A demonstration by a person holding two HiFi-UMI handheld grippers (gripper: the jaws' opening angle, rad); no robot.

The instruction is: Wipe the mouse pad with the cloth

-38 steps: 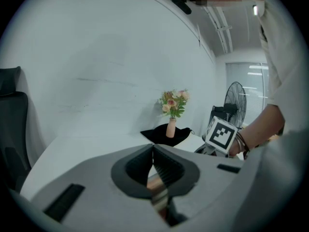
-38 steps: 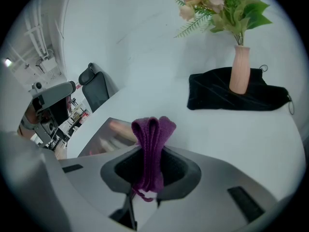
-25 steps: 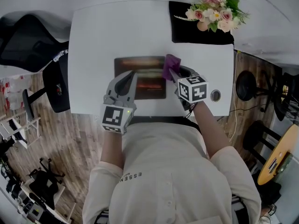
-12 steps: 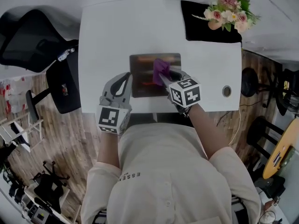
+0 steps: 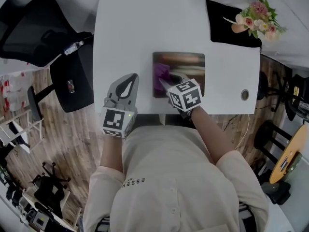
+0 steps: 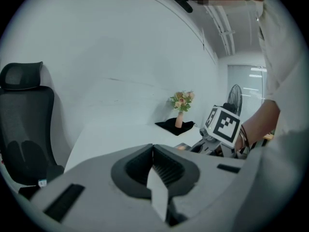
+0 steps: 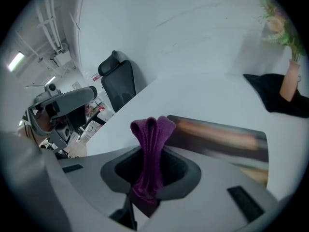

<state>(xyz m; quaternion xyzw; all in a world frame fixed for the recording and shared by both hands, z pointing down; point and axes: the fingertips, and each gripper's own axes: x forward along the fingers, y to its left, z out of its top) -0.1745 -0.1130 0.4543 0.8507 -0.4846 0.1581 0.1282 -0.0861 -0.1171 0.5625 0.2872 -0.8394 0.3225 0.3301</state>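
Now the right gripper [image 7: 150,161] has its fingers clamped on the purple cloth [image 7: 153,129], which stands bunched in a narrow fold past the tips. In the head view the cloth sits over the left part of the dark mouse pad [image 5: 189,64], which lies on the white desk [image 5: 125,37] near its front edge. Whether the fabric actually presses on the pad I cannot tell. The left gripper [image 5: 129,79] is at the desk's front edge, left of the pad and apart from it, its fingers shut on nothing.

To wipe well, I'd tip the right gripper low so the fold lies flat rather than on its edge. Then press lightly in long, overlapping strokes across the pad's full width. The pad may slide, so the left gripper could pin its near corner. Stop short of the flowers [image 5: 256,14] at the far right corner.
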